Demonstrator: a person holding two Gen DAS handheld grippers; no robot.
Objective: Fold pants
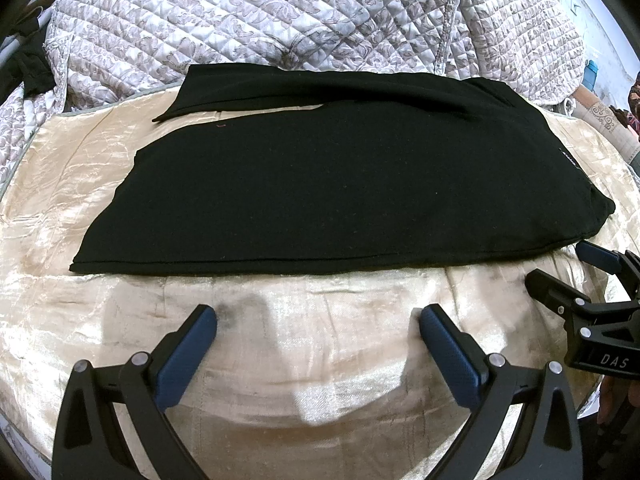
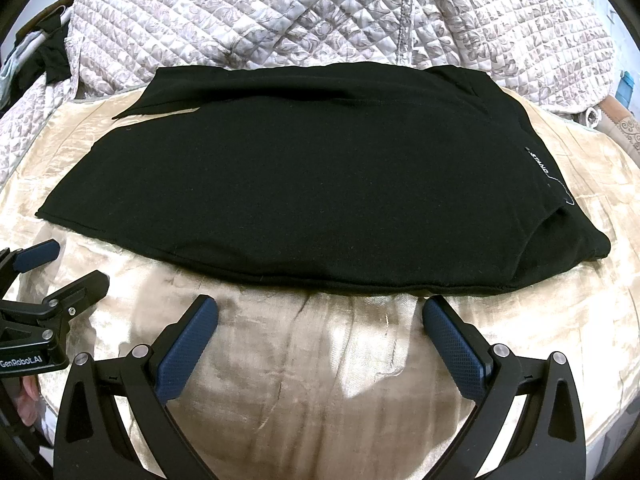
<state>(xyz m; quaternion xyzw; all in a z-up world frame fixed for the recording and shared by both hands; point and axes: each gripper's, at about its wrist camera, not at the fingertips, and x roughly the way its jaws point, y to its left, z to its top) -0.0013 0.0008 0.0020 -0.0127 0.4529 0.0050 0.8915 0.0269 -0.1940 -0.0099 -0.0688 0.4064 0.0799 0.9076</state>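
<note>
Black pants (image 1: 320, 184) lie on the gold bedspread (image 1: 280, 360) folded leg over leg, far leg askew; crosswise folds judged outstanding. Left gripper (image 1: 316, 328) and right gripper (image 2: 320, 316) spread wide, nothing held, short of the near hem.

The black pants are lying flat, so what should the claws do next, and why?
Probably move both open claws, left claw and right claw, forward to the near edge of the black pants. Neither holds cloth, and the pants lie spread on the shiny sheet.

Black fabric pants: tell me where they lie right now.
The black fabric pants lie flat across the shiny beige satin cover, just beyond both open grippers, with the grey-and-white quilted blanket bunched behind them in both wrist views.
</note>
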